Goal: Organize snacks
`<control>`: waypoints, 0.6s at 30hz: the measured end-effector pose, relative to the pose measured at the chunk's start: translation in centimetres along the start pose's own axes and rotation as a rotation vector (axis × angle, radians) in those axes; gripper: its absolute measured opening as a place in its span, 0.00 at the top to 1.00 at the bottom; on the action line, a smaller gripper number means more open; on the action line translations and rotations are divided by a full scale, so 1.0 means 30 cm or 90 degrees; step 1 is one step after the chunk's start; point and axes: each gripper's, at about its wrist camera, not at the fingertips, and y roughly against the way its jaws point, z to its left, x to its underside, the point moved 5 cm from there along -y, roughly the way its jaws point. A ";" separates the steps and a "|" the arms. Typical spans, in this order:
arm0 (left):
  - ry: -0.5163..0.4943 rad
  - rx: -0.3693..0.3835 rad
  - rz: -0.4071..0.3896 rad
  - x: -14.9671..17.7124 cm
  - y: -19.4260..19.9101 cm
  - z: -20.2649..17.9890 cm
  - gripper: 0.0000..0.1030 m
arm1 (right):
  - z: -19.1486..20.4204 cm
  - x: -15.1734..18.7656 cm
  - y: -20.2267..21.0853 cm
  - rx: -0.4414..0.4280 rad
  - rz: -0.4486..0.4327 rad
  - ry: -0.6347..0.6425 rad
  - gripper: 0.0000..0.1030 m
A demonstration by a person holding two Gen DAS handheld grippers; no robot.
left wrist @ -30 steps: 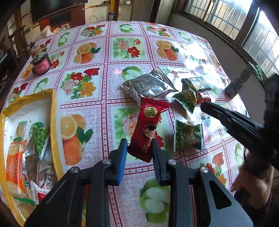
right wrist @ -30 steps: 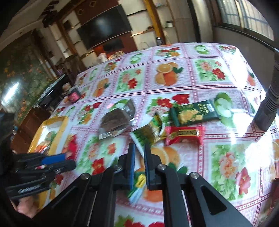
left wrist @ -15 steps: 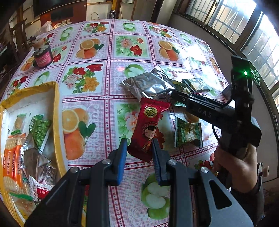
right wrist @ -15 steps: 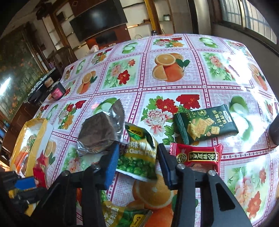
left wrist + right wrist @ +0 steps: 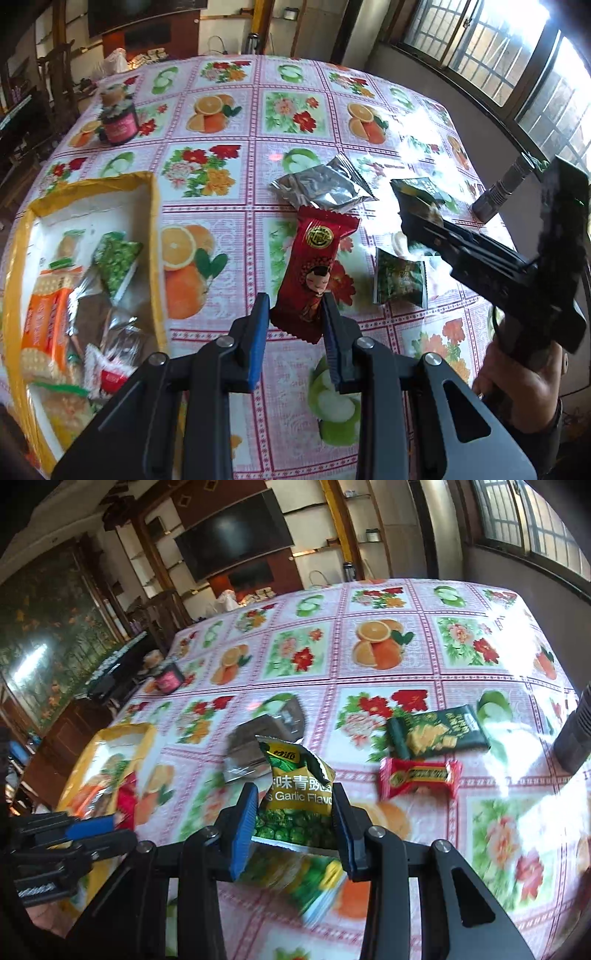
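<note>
Jaws clamped, left gripper [image 5: 293,317] on red snack [image 5: 314,271], right gripper [image 5: 291,821] on green pea packet [image 5: 297,797], mid-carry, next over to yellow tray [image 5: 153,221] by table's left edge

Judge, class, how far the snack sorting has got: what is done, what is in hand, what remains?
Done: several packets already lie in the yellow tray.
In hand: the left gripper clamps the red candy packet; the right gripper clamps a garlic green-pea packet.
Left on the tablecloth: the silver packet, the dark green cracker packet, a small red packet and another green-pea packet.
</note>
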 end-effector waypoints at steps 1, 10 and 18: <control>0.001 -0.007 -0.003 0.004 0.007 0.004 0.71 | 0.017 0.008 0.009 -0.007 0.001 0.003 0.62; 0.020 -0.059 -0.037 0.064 0.108 0.073 0.71 | 0.172 0.053 0.048 -0.055 0.004 0.038 0.62; 0.041 -0.088 -0.055 0.098 0.175 0.156 0.71 | 0.293 0.075 0.038 -0.081 0.016 0.070 0.62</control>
